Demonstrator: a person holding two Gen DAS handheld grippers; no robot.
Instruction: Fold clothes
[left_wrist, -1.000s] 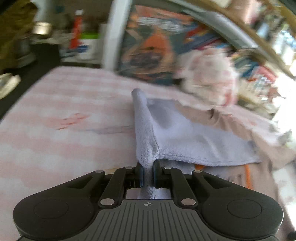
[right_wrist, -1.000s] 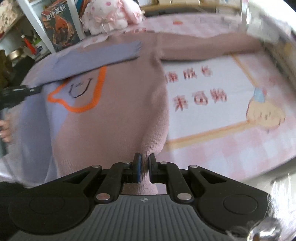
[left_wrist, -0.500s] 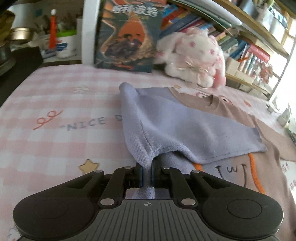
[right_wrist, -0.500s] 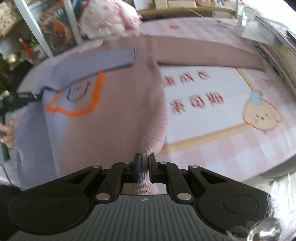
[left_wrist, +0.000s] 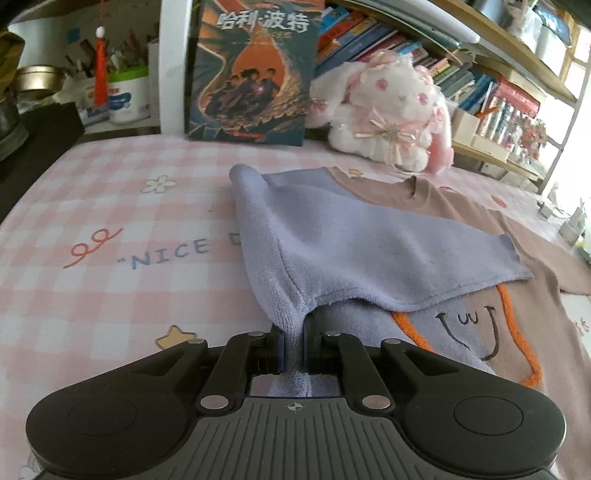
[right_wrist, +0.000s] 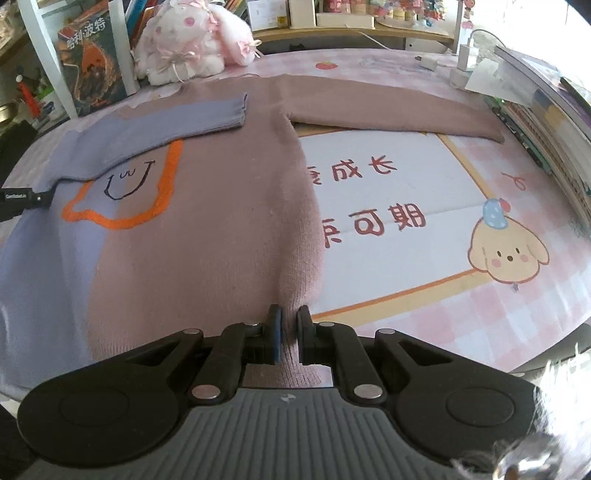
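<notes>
Since a second ago the left view has swung round and steadied: the blur is gone and the lavender sleeve (left_wrist: 369, 258) now lies folded across the sweater (left_wrist: 480, 236), cuff well ahead and right of the jaws. From the left wrist, the left gripper (left_wrist: 293, 345) has its jaws pinched on the lavender side edge where sleeve meets body. That knit looks soft, thick and light; it sags and drapes from the pinch, so I'd judge it wants holding at seams or hems rather than mid-panel. Ahead of the jaws stand a Harry Potter book (left_wrist: 251, 70) and a plush bunny (left_wrist: 391, 110) against bookshelves (left_wrist: 498, 92).

From the right wrist, the right gripper (right_wrist: 288, 332) has its jaws closed on a fold of the taupe side near the hem, cloth bunched between them. Ahead and to the right, the taupe sleeve (right_wrist: 399, 110) lies stretched out, not yet folded. The sweater rests flat on a pink checked mat (right_wrist: 517, 314) covering the bench, smooth-looking, so the knit may slide a little. Right of the jaws, the printed puppy (right_wrist: 509, 251) shows on bare mat.
</notes>
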